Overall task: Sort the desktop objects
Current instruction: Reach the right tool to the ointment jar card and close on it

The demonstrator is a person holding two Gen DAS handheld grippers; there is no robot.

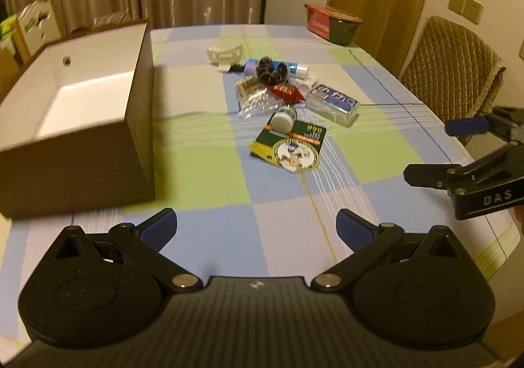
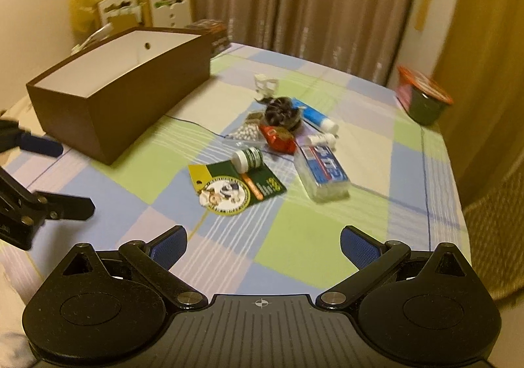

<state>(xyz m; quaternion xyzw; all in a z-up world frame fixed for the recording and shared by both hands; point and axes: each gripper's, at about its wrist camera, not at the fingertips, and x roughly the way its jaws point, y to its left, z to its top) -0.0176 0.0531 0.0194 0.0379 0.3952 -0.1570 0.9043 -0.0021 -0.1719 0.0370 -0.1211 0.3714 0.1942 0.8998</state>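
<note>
A heap of small items lies mid-table: a green card pack [image 1: 290, 146] [image 2: 235, 186], a white-capped green bottle [image 1: 284, 117] [image 2: 248, 160], a clear blue-labelled case [image 1: 334, 104] [image 2: 322, 173], a red packet [image 1: 285, 92] [image 2: 277, 138], a bag of white beads [image 1: 253, 99] [image 2: 244, 132], a dark hair tie [image 1: 271, 68] [image 2: 280, 112], a blue tube [image 2: 314, 114] and a white clip [image 1: 226, 53] [image 2: 266, 84]. The brown box [image 1: 98, 145] [image 2: 124, 106] with a white inside stands to the left. My left gripper [image 1: 257, 230] and right gripper [image 2: 263, 246] hover open and hold nothing, short of the heap.
A red-lidded noodle bowl [image 1: 334, 24] [image 2: 422, 99] sits at the far right corner of the checked tablecloth [image 1: 209, 171]. A padded chair [image 1: 455, 66] stands off the right edge. Curtains hang behind. The right gripper's fingers [image 1: 432, 174] show in the left wrist view.
</note>
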